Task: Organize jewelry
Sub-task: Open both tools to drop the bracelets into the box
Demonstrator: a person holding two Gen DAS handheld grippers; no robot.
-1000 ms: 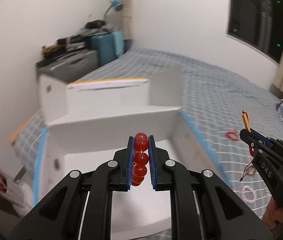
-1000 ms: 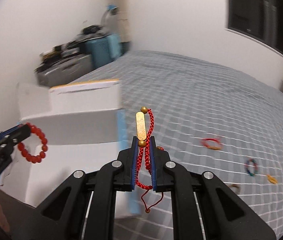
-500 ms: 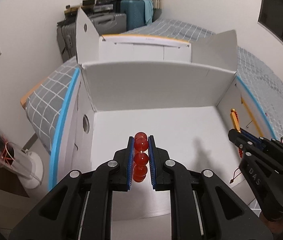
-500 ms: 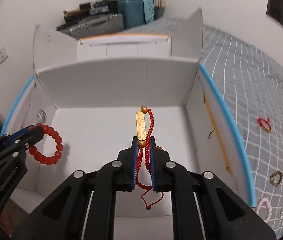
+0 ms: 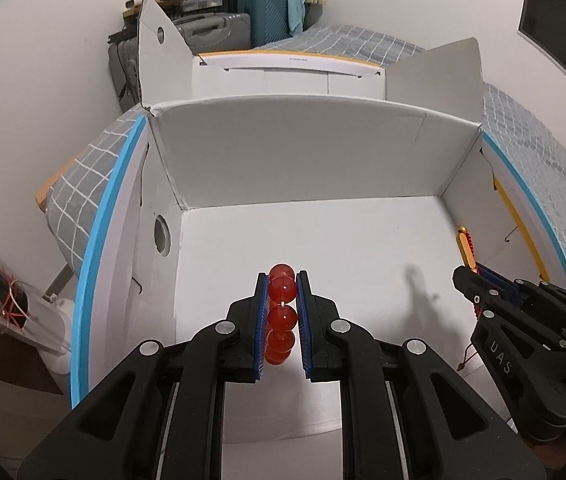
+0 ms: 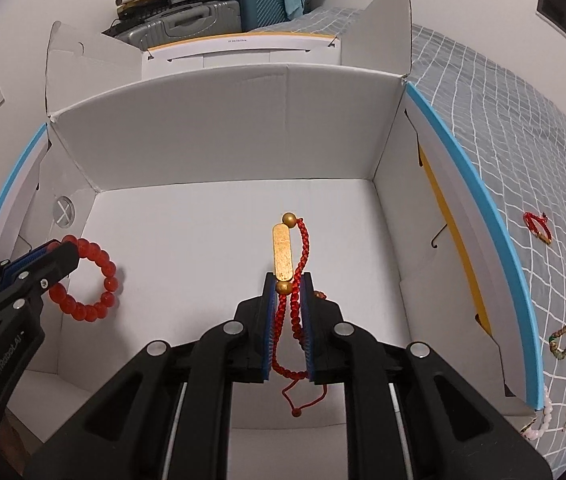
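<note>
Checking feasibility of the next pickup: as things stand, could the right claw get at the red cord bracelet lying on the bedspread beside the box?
Probably not yet. The right claw is shut on the gold-bar bracelet inside the white box, whose wall separates it from the red cord bracelet on the bedspread.

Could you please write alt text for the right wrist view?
The right gripper holds a red cord bracelet with a gold bar above the floor of an open white box. At left, the left gripper holds a red bead bracelet over the same box. More bracelets lie on the grey checked bed at right.
</note>
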